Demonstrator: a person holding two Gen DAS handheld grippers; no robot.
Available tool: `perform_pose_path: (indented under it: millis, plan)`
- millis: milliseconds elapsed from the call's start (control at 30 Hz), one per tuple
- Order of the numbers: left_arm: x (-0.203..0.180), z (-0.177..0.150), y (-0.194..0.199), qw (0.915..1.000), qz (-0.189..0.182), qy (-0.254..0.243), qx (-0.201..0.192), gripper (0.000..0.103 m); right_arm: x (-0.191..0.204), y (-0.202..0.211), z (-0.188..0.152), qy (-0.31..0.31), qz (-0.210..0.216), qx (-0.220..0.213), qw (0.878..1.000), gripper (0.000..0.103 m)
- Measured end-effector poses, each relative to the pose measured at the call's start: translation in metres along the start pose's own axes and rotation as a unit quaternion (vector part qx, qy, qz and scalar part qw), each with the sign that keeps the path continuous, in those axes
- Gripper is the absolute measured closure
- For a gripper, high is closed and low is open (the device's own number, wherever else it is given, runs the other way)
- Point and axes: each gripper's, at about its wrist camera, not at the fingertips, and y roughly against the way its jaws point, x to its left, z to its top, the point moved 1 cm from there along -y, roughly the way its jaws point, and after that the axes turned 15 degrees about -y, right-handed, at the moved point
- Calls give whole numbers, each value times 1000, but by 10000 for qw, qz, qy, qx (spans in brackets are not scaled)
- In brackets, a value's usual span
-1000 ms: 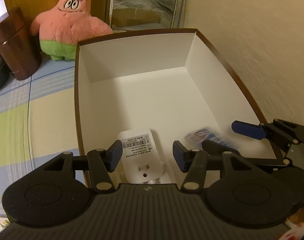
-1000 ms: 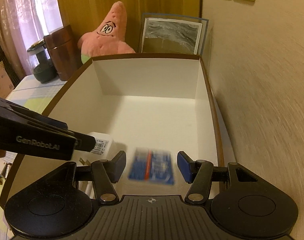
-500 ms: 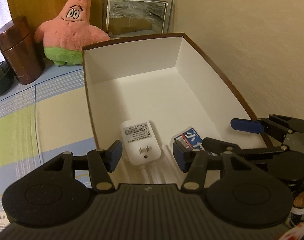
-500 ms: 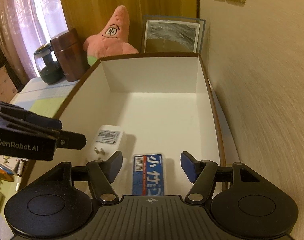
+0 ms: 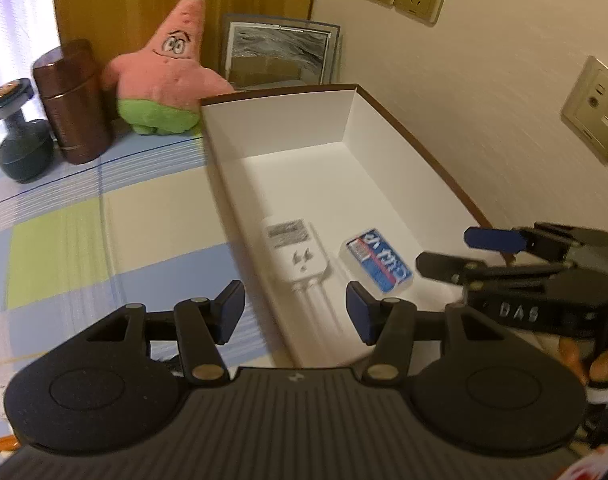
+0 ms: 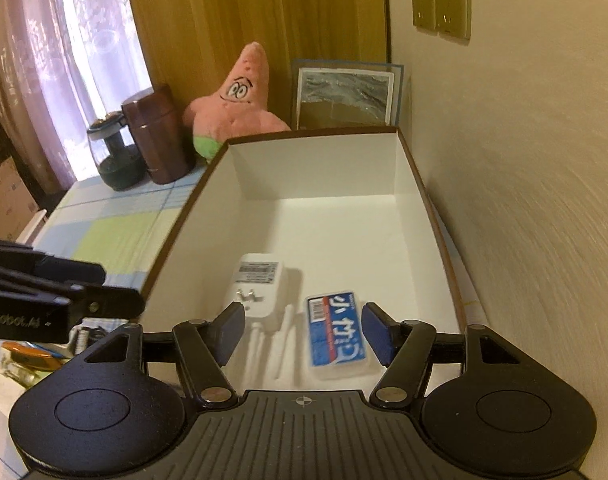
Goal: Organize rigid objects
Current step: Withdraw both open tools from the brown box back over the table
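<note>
I see a table under a checked cloth (image 5: 64,216) in pale blue, green and cream. On it, against the wall: an open white box with a brown rim (image 5: 408,120). Behind the box a framed picture (image 5: 278,54) leans on the wall. Left of that, a pink star plush (image 5: 168,80), then a brown cylinder canister (image 5: 74,104), then a dark glass jar (image 5: 18,140) by the curtain. Near edge, right wrist view: small clutter (image 6: 28,354), too blurred to identify.
</note>
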Motion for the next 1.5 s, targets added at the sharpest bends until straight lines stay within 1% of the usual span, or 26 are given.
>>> perform_pose_path:
  millis: [300, 367, 567, 867, 1033, 1133, 1233, 1333, 1433, 1500]
  plan:
    - [27, -52, 56, 9997, 205, 110, -115, 48, 34, 27, -29, -138, 321, -45, 9994, 41]
    - [32, -64, 65, 9995, 264, 137, -122, 47, 43, 30, -36, -133, 403, 3, 9991, 41]
    - [45, -95, 85, 9985, 468, 263, -62, 47, 64, 33, -57, -112, 709, 195, 9972, 41]
    - [58, -139, 95, 9966, 634, 503, 147, 47, 98, 23, -85, 107, 998, 630, 9929, 41]
    - [62, -160, 102, 9944, 875, 547, 214, 47, 115, 14, -100, 269, 1083, 833, 9903, 41]
    - [63, -173, 103, 9926, 1030, 561, 325, 47, 125, 7, -111, 354, 1147, 967, 9880, 41]
    - [71, -187, 103, 9901, 1040, 828, 456, 47, 134, -3, -123, 467, 1175, 1123, 9856, 41]
    - [80, -199, 105, 9869, 1139, 1001, 557, 47, 141, -13, -134, 566, 1146, 1260, 9838, 41]
    - [85, -209, 108, 9838, 1318, 1028, 652, 47, 148, -22, -143, 632, 1155, 1388, 9815, 41]
    - [89, -216, 107, 9821, 1347, 1083, 744, 47, 152, -25, -147, 652, 1146, 1438, 9808, 41]
